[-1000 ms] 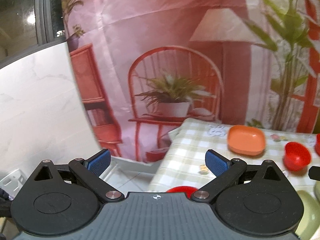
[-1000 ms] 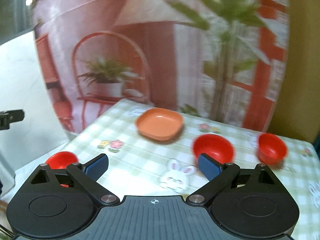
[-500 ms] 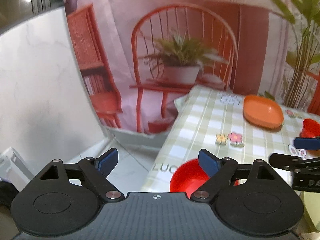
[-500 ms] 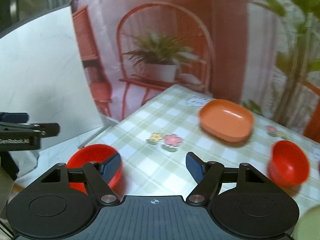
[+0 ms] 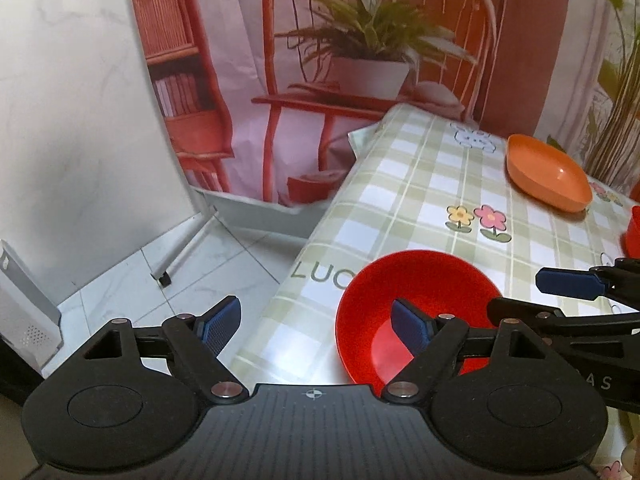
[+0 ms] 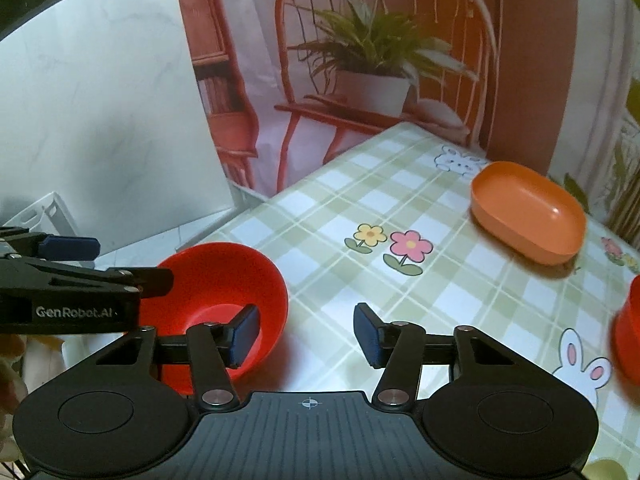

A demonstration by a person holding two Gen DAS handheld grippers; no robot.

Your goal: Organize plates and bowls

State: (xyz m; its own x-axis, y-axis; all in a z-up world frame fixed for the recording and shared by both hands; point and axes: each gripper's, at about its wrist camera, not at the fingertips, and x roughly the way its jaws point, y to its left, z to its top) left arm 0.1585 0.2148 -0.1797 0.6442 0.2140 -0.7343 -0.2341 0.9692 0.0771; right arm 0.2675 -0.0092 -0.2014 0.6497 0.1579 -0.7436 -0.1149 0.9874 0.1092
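Clearly both tongs are spread and empty: left tongs point(image 5: 316, 322), right tongs point(image 6: 306, 334). Near the tabletop point(image 6: 448, 292) edge, lower left of the right view, sits the red bowl point(image 6: 236, 280); best straddle its rim squarely before pinching, keeping the tongs from colliding.

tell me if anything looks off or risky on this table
The near red bowl sits close to the tablecloth's edge beside the floor, which looks a little precarious, though it is upright and intact. The orange dish stands flat farther in. Nothing appears spilled or broken. Both the left gripper and right gripper are open and empty.
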